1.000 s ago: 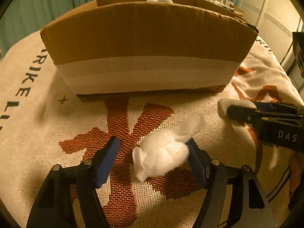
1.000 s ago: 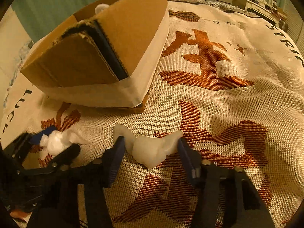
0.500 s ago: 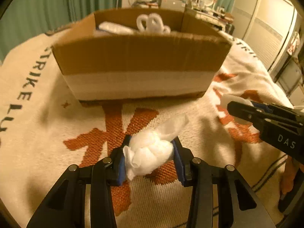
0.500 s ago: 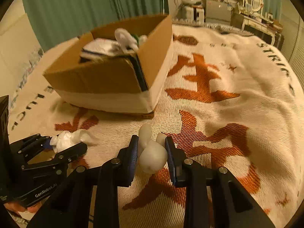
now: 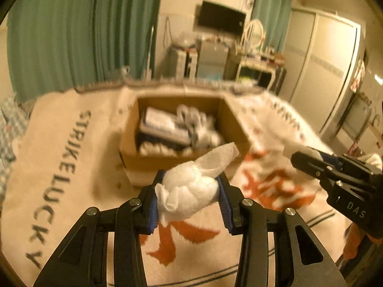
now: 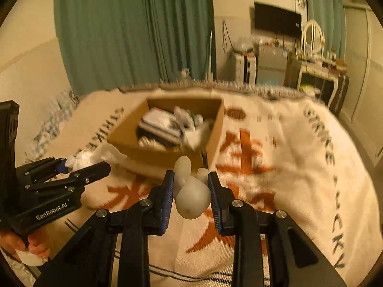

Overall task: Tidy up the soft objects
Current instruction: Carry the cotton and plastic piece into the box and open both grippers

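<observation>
My left gripper [image 5: 190, 197] is shut on a white cotton wad in clear plastic wrap [image 5: 189, 191] and holds it in the air, short of the open cardboard box [image 5: 143, 161]. My right gripper [image 6: 191, 191] is shut on a smooth whitish soft lump [image 6: 192, 197], also lifted, short of the same box [image 6: 126, 143]. The box holds several white and dark soft items. The right gripper also shows at the right of the left wrist view [image 5: 311, 165]. The left gripper with its wad shows at the left of the right wrist view [image 6: 83, 165].
A cream blanket with orange characters and dark lettering [image 5: 59, 167] covers the bed under the box. Green curtains [image 6: 134, 31] hang behind. A wall TV [image 6: 277, 19] and a cluttered dresser [image 6: 318, 71] stand at the far right. A wardrobe [image 5: 323, 71] lines the right wall.
Both grippers closed on their soft objects on the blanket and lifted them well above it. The box, seen from its side earlier, is now seen from above with its contents showing.
</observation>
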